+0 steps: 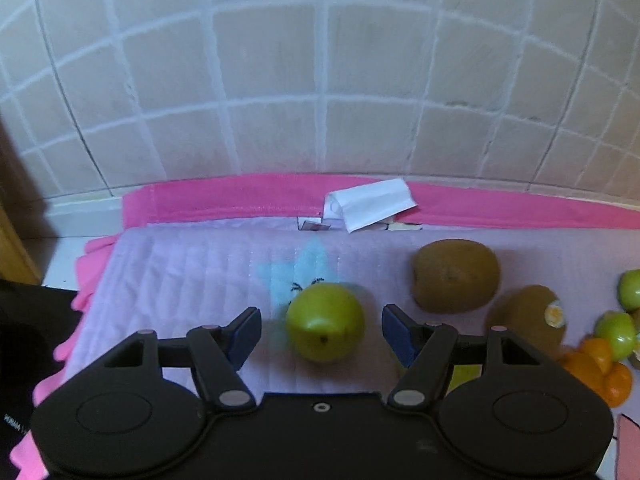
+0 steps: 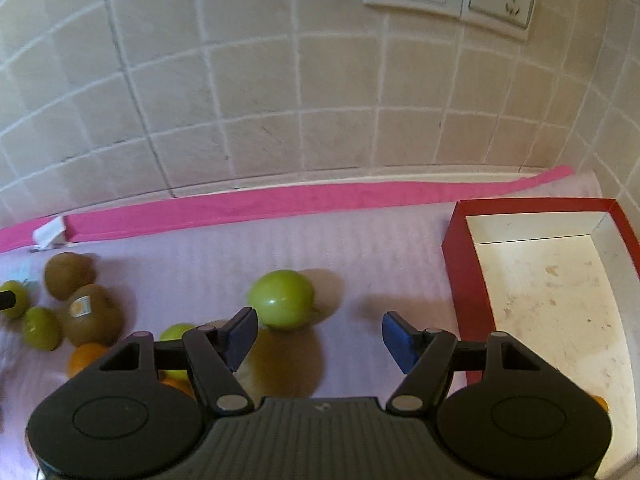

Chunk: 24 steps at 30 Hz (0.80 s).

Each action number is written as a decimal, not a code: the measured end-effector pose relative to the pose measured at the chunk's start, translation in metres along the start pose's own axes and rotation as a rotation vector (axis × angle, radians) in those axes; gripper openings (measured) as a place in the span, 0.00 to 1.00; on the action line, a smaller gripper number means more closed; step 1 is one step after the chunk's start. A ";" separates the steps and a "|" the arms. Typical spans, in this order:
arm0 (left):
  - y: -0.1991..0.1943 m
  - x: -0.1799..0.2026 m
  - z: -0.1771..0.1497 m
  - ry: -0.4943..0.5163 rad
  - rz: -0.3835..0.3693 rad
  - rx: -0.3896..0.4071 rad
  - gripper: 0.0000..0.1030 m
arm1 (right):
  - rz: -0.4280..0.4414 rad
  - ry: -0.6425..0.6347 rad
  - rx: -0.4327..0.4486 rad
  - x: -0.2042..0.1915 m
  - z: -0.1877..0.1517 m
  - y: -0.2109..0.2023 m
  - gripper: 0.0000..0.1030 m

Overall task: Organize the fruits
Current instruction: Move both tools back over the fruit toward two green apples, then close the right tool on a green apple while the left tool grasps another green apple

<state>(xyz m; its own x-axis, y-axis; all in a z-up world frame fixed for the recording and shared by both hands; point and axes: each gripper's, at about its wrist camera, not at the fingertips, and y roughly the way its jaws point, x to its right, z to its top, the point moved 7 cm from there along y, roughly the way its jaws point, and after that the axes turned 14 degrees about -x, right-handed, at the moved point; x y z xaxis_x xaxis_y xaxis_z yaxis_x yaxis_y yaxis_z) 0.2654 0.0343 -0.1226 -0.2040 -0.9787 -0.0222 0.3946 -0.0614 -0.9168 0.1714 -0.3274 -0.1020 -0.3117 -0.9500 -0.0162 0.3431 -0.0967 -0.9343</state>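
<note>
Left tool (image 1: 322, 334): fingers apart, pointing steeply down at the counter, clamped on nothing.
Green fruit at left tool (image 1: 325, 322): round, between the two blue pads with a gap on each side, touching neither; resting on the lilac mat (image 1: 180, 272); dark stem pit facing back toward the tool.
Kiwis by left tool: plain kiwi (image 1: 456, 276) ahead and right of the right pad, long axis crosswise to the fingers; stickered kiwi (image 1: 524, 316) just right of that pad, sticker end turned right, touching the plain one or nearly so.
Farther right of left tool: more green fruits (image 1: 616, 334) and oranges (image 1: 600, 372) in a cluster at the frame edge.
Right tool (image 2: 316, 338): fingers apart, tilted down, nothing between the pads.
Green fruit at right tool (image 2: 282, 299): just ahead of the left pad, slightly oblong, long axis crosswise; a brown fruit tucked behind it, mostly hidden.
Red box (image 2: 466, 280): right of the right tool, open-topped, pale inside, long axis running away toward the tiled wall (image 2: 280, 100).
Left of right tool: kiwis, green fruits and an orange grouped on the mat.
</note>
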 end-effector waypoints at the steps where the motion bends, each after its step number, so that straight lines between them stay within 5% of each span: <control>1: 0.006 -0.001 0.002 -0.002 0.003 -0.011 0.77 | 0.007 0.002 -0.009 -0.001 0.004 0.006 0.68; 13: 0.031 0.007 0.005 0.038 0.057 -0.013 0.74 | 0.068 -0.001 -0.107 -0.019 0.020 0.062 0.66; 17: 0.031 0.006 0.004 0.044 0.054 0.007 0.54 | 0.079 0.000 -0.122 -0.021 0.022 0.071 0.60; 24: 0.027 0.008 0.002 0.051 0.062 0.030 0.54 | 0.088 -0.008 -0.113 -0.025 0.021 0.070 0.53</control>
<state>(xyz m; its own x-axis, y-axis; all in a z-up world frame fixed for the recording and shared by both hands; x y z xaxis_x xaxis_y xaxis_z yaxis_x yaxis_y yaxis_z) 0.2763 0.0241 -0.1466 -0.2231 -0.9697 -0.0999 0.4342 -0.0071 -0.9008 0.2221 -0.3172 -0.1598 -0.2771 -0.9559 -0.0977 0.2669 0.0211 -0.9635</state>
